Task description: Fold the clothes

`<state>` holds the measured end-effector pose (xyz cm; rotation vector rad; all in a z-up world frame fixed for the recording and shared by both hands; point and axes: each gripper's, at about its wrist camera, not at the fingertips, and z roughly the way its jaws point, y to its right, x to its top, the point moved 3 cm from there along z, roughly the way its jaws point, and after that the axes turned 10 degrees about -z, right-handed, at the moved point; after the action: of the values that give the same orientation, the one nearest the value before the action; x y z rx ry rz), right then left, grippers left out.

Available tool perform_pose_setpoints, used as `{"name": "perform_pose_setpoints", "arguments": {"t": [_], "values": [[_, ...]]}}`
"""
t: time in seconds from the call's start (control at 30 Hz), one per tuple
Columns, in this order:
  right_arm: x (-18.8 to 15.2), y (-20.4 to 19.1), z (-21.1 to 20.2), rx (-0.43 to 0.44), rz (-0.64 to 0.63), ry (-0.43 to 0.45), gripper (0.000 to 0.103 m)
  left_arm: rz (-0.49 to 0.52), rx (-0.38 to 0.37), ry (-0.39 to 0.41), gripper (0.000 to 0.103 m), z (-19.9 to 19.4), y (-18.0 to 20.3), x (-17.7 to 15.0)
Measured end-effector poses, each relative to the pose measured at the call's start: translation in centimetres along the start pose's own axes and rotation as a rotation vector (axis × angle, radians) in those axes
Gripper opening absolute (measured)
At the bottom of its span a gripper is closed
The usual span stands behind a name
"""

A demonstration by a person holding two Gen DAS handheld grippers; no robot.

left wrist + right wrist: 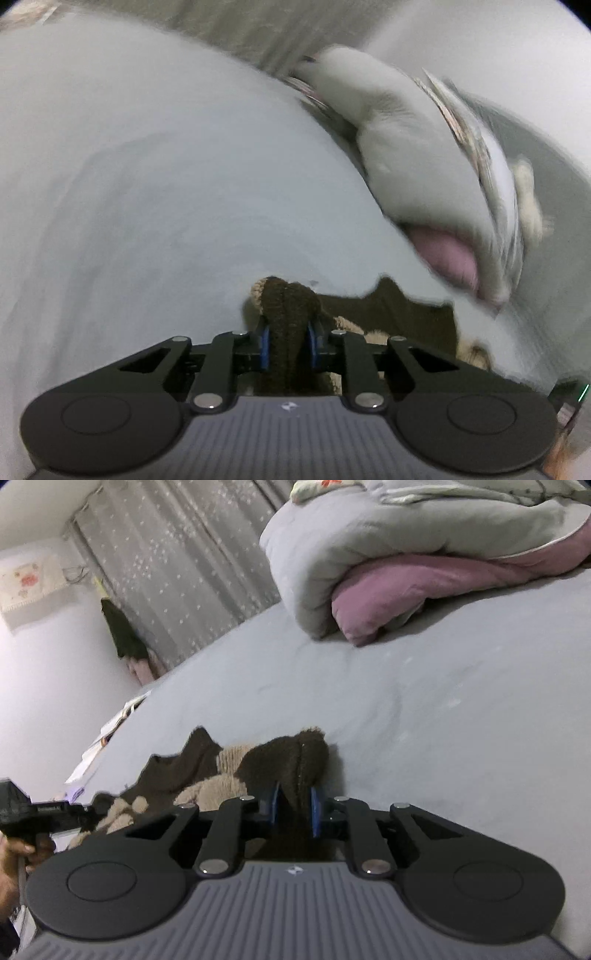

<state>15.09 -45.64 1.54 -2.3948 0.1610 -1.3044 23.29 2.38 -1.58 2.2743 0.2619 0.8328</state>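
Left wrist view: a bunched fold of the dark brown, fuzzy garment [290,306] stands pinched between the blue pads of the left gripper [288,341], whose jaws are nearly closed on it. More of the cloth, with a tan fleecy lining, trails off to the right over the pale grey bed [147,184]. The picture is smeared by motion.

In the right wrist view the right gripper [295,814] likewise clamps a thick ridge of the same garment [295,760], jaws drawn in tight around it. The brown knit and its cream, woolly inside sag leftward between the two grips toward the left gripper [44,812], seen near the bed's left edge. Holding two separate points probably lets the person lift and spread the piece for folding.

Toward the bed's far edge lies a plump, rolled grey-and-pink quilt [406,572], soft and rounded. Behind it hangs a sheer, speckled curtain [177,565].
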Motion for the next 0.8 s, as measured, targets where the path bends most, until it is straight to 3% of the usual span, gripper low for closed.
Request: {"name": "perform_pose_setpoints", "arguments": {"t": [0.27, 0.47, 0.57, 0.63, 0.7, 0.8], "values": [[-0.4, -0.6, 0.3, -0.064, -0.016, 0.011, 0.013, -0.038, -0.026, -0.008, 0.018, -0.1, -0.4, 0.6], [-0.3, -0.4, -0.6, -0.051, 0.013, 0.078, 0.013, -0.173, -0.152, 0.028, 0.021, -1.8, -2.0, 0.9], [-0.4, -0.5, -0.4, -0.089, 0.004, 0.074, 0.013, -0.163, -0.118, 0.082, 0.019, -2.6, -2.6, 1.4], [-0.7, -0.4, -0.1, -0.114, 0.005, 0.060, 0.013, -0.160, -0.047, 0.054, 0.019, -2.2, -2.9, 1.4], [-0.8, -0.4, 0.1, -0.133, -0.003, 0.061, 0.013, -0.049, 0.003, 0.050, 0.019, -2.5, -1.7, 1.2], [-0.4, 0.3, -1.2, -0.117, 0.075, 0.112, 0.022, -0.031, -0.023, 0.097, 0.019, -5.1, -0.8, 1.4]]}}
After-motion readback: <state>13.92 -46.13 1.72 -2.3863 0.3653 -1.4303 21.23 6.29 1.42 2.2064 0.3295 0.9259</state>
